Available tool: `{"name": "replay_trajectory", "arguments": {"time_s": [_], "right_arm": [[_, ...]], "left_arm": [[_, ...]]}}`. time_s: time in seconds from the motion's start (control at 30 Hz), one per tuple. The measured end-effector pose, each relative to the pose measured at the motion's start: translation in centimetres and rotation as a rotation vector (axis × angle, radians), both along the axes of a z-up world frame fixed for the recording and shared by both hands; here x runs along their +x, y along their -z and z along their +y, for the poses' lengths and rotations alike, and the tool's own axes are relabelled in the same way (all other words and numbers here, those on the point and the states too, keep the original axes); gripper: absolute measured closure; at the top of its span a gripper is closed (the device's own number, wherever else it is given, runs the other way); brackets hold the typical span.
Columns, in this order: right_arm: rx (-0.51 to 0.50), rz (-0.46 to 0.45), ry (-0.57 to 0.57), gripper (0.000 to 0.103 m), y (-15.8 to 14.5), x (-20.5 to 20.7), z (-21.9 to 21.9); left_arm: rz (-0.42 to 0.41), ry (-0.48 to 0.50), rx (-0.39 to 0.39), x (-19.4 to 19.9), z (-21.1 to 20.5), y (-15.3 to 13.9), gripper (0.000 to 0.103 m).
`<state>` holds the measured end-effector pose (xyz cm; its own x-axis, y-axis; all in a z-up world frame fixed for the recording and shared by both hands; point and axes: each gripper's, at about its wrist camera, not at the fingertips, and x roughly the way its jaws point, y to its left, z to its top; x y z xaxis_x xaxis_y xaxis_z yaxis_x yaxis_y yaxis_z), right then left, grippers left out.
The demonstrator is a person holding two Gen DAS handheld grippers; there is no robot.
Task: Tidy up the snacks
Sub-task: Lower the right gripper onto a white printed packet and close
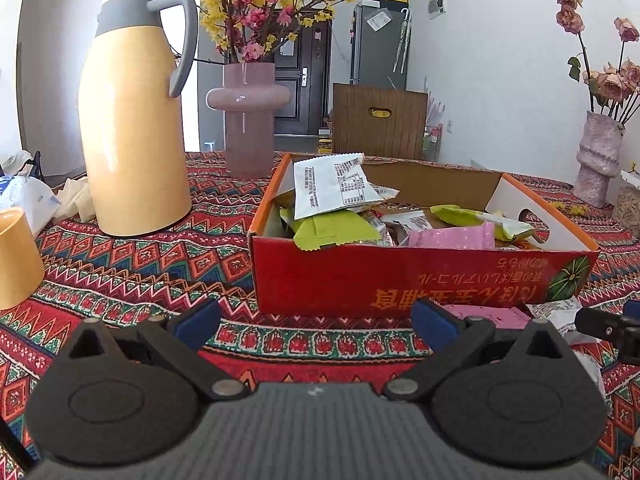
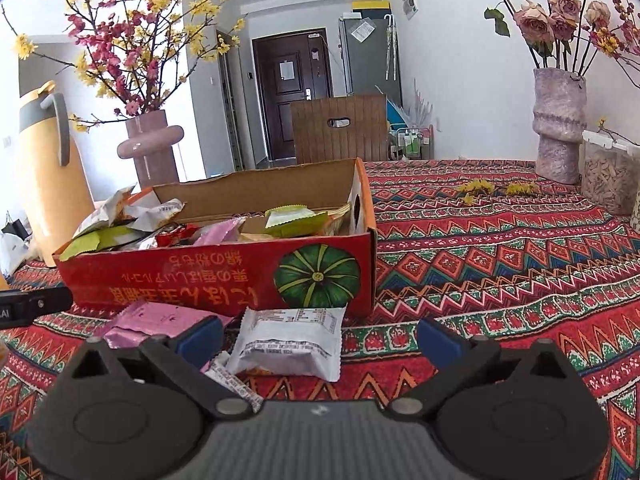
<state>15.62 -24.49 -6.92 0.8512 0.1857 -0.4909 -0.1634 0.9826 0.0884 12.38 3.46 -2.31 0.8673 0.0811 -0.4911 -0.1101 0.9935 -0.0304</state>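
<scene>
Patterned cloth covers my counter (image 2: pixel 500 248); both my left tongs (image 1: pixel 316 322) and right tongs (image 2: pixel 320 338) gape wide, empty, near the snack box (image 2: pixel 224 276) and white packet (image 2: pixel 290 342).

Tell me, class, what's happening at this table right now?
A person holding two grippers is sorting snacks into a red cardboard box that already holds several packets. Both the left gripper and right gripper hover empty, jaws open. A white packet and a pink packet lie on the tablecloth before the box.
</scene>
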Motion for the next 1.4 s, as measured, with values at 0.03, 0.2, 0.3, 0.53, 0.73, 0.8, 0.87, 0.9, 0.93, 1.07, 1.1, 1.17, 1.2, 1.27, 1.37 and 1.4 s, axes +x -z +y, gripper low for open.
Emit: {"name": "replay_trajectory", "arguments": {"time_s": [0.03, 0.2, 0.3, 0.53, 0.73, 0.8, 0.87, 0.9, 0.93, 1.07, 1.1, 1.17, 1.2, 1.27, 1.37, 1.4], "right_arm": [[-0.001, 0.000, 0.000, 0.000, 0.0, 0.0, 0.0], [-0.007, 0.005, -0.002, 0.000, 0.0, 0.1, 0.1], [-0.013, 0.002, 0.000, 0.000, 0.0, 0.1, 0.1], [-0.011, 0.011, -0.005, 0.000, 0.1, 0.2, 0.1], [-0.017, 0.020, -0.001, 0.000, 0.2, 0.4, 0.2], [-0.029, 0.031, 0.007, 0.000, 0.2, 0.5, 0.4], [-0.051, 0.052, 0.002, 0.000, -0.2, 0.8, 0.6], [-0.064, 0.061, -0.009, 0.000, -0.4, 0.9, 0.8], [-0.087, 0.065, -0.018, 0.000, -0.6, 1.2, 1.1], [-0.135, 0.128, -0.019, 0.000, -0.6, 2.9, 2.3], [-0.142, 0.144, -0.017, 0.000, -0.4, 3.4, 2.6], [-0.158, 0.180, -0.010, 0.000, 0.1, 4.3, 3.1], [-0.155, 0.194, -0.011, 0.000, 0.2, 4.6, 3.2], [-0.156, 0.212, 0.000, 0.000, 0.4, 5.2, 3.5], [-0.154, 0.250, 0.016, 0.000, 0.9, 6.0, 3.7], [-0.146, 0.271, 0.023, 0.000, 1.2, 6.2, 3.6]], "left_arm": [[0.000, 0.000, 0.000, 0.0, 0.0, 0.0, 0.000], [-0.005, -0.003, -0.002, -0.2, 0.1, -0.1, 0.000], [-0.008, -0.004, -0.009, -0.2, 0.3, -0.1, 0.000], [-0.003, -0.011, -0.009, -0.1, 0.3, -0.1, 0.000], [0.010, -0.018, -0.017, 0.2, 0.4, 0.1, 0.000], [0.016, -0.021, -0.021, 0.3, 0.5, 0.2, 0.000], [0.021, -0.019, -0.027, 0.4, 0.7, 0.2, 0.000], [0.024, -0.017, -0.029, 0.4, 0.7, 0.2, 0.000], [0.026, -0.015, -0.030, 0.4, 0.7, 0.3, 0.000], [0.032, -0.015, -0.044, 0.5, 0.9, 0.3, 0.000], [0.035, -0.016, -0.046, 0.6, 0.9, 0.3, 0.000], [0.044, -0.017, -0.053, 0.8, 1.0, 0.4, 0.000], [0.049, -0.018, -0.057, 0.9, 1.1, 0.5, 0.000], [0.056, -0.018, -0.066, 1.0, 1.3, 0.5, 0.000], [0.057, -0.020, -0.071, 1.0, 1.3, 0.5, 0.000], [0.055, -0.019, -0.072, 0.9, 1.3, 0.5, 0.000]]}}
